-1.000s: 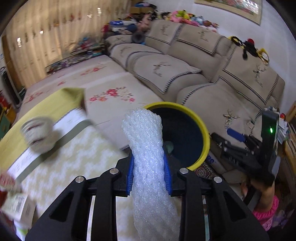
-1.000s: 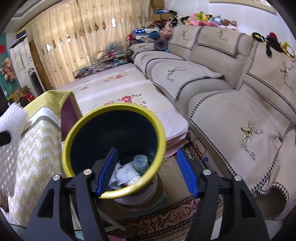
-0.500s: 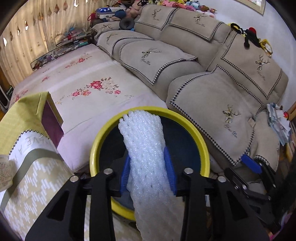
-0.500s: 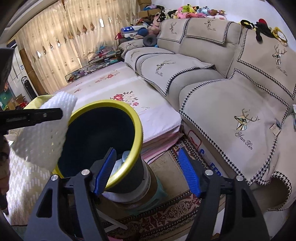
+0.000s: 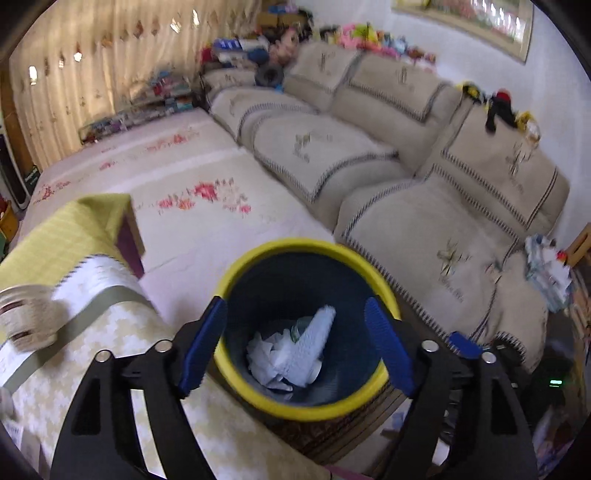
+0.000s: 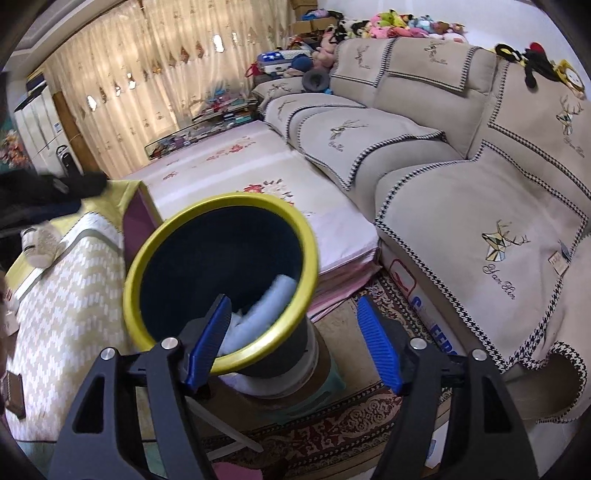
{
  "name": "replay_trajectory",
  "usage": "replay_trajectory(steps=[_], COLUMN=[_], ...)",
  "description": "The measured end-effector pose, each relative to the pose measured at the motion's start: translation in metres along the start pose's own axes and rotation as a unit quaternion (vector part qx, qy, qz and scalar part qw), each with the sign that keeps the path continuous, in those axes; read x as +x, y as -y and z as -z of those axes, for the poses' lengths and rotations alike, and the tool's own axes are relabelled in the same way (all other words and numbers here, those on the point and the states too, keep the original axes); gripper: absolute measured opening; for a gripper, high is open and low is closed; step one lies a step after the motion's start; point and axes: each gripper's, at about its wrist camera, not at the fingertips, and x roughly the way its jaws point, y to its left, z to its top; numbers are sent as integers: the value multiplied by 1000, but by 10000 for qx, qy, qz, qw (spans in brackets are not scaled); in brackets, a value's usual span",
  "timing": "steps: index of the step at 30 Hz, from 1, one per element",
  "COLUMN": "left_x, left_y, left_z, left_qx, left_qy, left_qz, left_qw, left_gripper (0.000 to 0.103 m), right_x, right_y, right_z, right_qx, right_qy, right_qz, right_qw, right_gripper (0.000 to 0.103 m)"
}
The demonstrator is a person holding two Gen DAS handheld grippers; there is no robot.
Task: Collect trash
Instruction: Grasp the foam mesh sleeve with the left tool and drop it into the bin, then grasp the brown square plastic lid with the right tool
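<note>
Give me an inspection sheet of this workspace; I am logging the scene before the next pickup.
Surface: low table under a yellow and white zigzag cloth, left of the bin.
Job's things: yellow-rimmed bin on the rug; white foam netting lies inside on crumpled paper.
Clutter: a blurred cup-like item on the table; its contents cannot be told.
Grippers: left gripper open and holding nothing, above the bin; right gripper open, holding nothing.
Cables: nothing seen.
Surroundings: beige sofa, floral mat, patterned rug, curtains, plush toys.
</note>
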Motion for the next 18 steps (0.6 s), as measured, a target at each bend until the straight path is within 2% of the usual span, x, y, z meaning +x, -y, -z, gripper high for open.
replay_trajectory(steps=[3, 8, 11, 14, 18], left_x=[-54, -137, -188, -226, -269], left_y=[-12, -41, -68, -90, -120], left_z=[14, 50, 85, 118, 167], left_qx=[-209, -543, -845, -1053, -1308], left_qy=[456, 1063, 1406, 1532, 1606], left_qz=[-6, -300, -594, -919, -1585], left_qw=[9987, 9924, 9847, 9783, 9654], left_gripper=[86, 92, 96, 98, 98], right_x=[-7, -22, -31, -39, -50], right_y=[-19, -59, -85, -113, -154], right_z=[3, 11, 20, 29, 42], right_qx=[-156, -577, -801, -1061, -1371], right_qy=[-4, -2, 6, -24, -55], right_qz=[-135, -381, -544, -745, -1003], right_qw=[9998, 9976, 9953, 9916, 9855], right_gripper=[69, 69, 70, 70, 71])
